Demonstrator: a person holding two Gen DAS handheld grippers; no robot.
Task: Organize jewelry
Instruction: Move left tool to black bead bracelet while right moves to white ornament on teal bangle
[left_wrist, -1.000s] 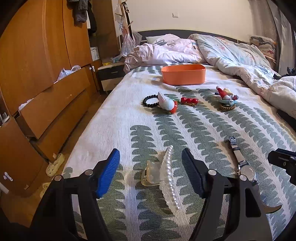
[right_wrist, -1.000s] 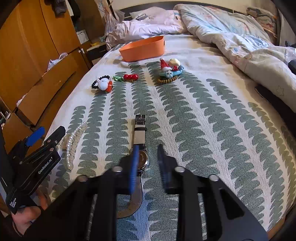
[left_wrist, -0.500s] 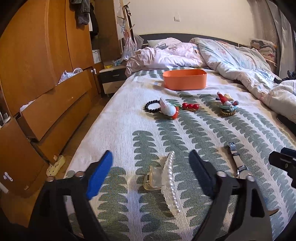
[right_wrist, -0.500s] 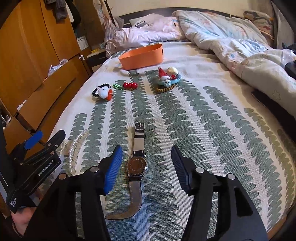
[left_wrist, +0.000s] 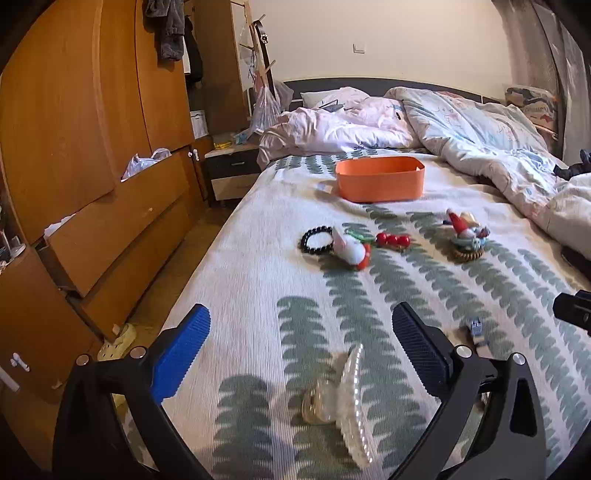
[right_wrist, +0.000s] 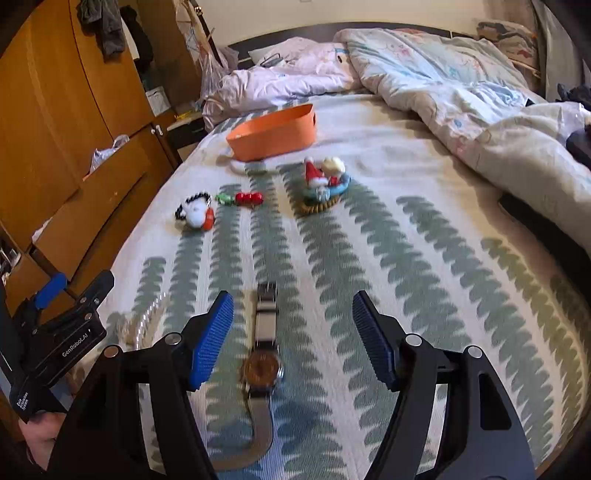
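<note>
A pearl hair claw (left_wrist: 347, 398) lies on the leaf-patterned bedspread (left_wrist: 258, 280), low between the fingers of my left gripper (left_wrist: 301, 321). Its jaws are opening wide and the pads do not touch the claw. A wristwatch (right_wrist: 264, 354) lies lengthwise between the fingers of my right gripper (right_wrist: 292, 306). Those jaws are opening too, clear of the watch. Farther up the bed stands an orange bin (left_wrist: 380, 179) (right_wrist: 273, 133). Before it lie a black bead bracelet (left_wrist: 317, 240), a white rabbit clip (left_wrist: 349, 251), a red berry clip (left_wrist: 391, 240) and a figurine piece (left_wrist: 467, 236).
A wooden wardrobe (left_wrist: 74, 147) with pulled-out drawers runs along the left of the bed, with slippers (left_wrist: 118, 339) on the floor below. A nightstand (left_wrist: 229, 173) stands at the head. A crumpled duvet (left_wrist: 498, 147) covers the right and far side.
Both grippers' jaws have spread much wider, the right most of all. Both hands have lifted a little, and the claw and the watch now sit lower in their views.
</note>
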